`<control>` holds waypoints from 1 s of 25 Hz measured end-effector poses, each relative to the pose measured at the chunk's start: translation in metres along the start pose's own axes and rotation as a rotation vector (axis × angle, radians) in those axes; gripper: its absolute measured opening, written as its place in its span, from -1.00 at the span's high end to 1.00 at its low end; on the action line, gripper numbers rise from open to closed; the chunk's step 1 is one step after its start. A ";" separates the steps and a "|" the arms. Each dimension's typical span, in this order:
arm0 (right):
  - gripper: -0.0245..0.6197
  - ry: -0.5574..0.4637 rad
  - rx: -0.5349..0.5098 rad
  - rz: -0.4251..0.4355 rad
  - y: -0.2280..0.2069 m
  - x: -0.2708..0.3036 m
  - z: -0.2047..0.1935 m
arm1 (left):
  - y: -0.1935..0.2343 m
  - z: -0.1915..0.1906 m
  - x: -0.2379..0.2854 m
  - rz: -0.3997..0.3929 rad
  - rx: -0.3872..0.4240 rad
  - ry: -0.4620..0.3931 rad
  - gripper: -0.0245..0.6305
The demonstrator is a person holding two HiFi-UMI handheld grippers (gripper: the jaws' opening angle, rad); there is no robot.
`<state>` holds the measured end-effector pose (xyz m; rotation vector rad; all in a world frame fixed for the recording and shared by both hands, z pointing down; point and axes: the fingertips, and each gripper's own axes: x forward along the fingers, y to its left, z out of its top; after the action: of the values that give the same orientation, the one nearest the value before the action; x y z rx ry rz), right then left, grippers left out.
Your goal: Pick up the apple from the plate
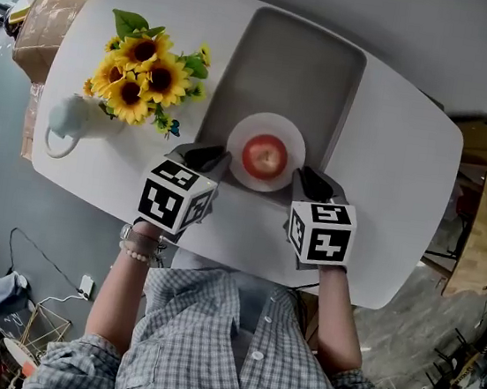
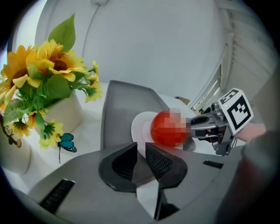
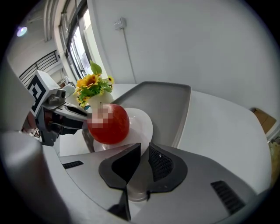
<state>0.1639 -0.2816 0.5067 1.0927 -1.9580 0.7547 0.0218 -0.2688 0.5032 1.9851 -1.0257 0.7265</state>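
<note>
Head view: a white tabletop (image 1: 407, 166) seen from above, with a person in a checked shirt (image 1: 232, 348) at its near edge, 1 gripper in each hand.
Tray: a grey tray (image 1: 331, 67) runs from the tabletop's far edge toward its middle.
Plate: a small white plate (image 1: 296, 147) sits on the near end of the tray.
Apple: the red apple (image 1: 265, 155) rests in the middle of the plate, with the 2 grippers on either side of it.
Left gripper: the left gripper (image 1: 206, 156) is just beside the plate's near-left rim. In the left gripper view its jaws are drawn together with only a thin slit between them and nothing in it. The apple lies ahead of them and a little to the right.
Right gripper: the right gripper (image 1: 309, 182) is just beside the plate's near-right rim. In the right gripper view its jaws are likewise drawn together on nothing, and the apple lies ahead and to the left.
Contact: I cannot tell whether either gripper touches the apple.
Marker cube: each gripper carries a marker cube (image 1: 176, 196), nearer the person than its jaws.
Sunflowers: a bunch of sunflowers (image 1: 144, 74) stands in a white jug (image 1: 71, 118) at the left end of the tabletop, the blooms just beside the tray's left wall.
Butterfly: a small blue butterfly (image 2: 66, 142) sits low beside the jug.
</note>
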 end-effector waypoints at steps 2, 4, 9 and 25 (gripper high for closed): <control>0.81 0.009 0.021 0.017 0.000 0.003 -0.001 | -0.001 0.000 0.002 -0.002 -0.007 0.014 0.74; 0.75 0.013 0.054 0.033 -0.001 0.004 -0.001 | -0.001 -0.002 0.005 -0.003 -0.018 0.030 0.68; 0.64 0.028 0.156 0.087 -0.004 0.007 0.000 | 0.001 -0.007 0.012 -0.001 -0.049 0.080 0.67; 0.63 0.096 0.227 0.129 0.002 0.012 -0.004 | 0.002 -0.009 0.021 -0.031 -0.164 0.139 0.67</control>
<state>0.1593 -0.2827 0.5182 1.0471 -1.9086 1.1011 0.0292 -0.2710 0.5242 1.7807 -0.9396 0.7285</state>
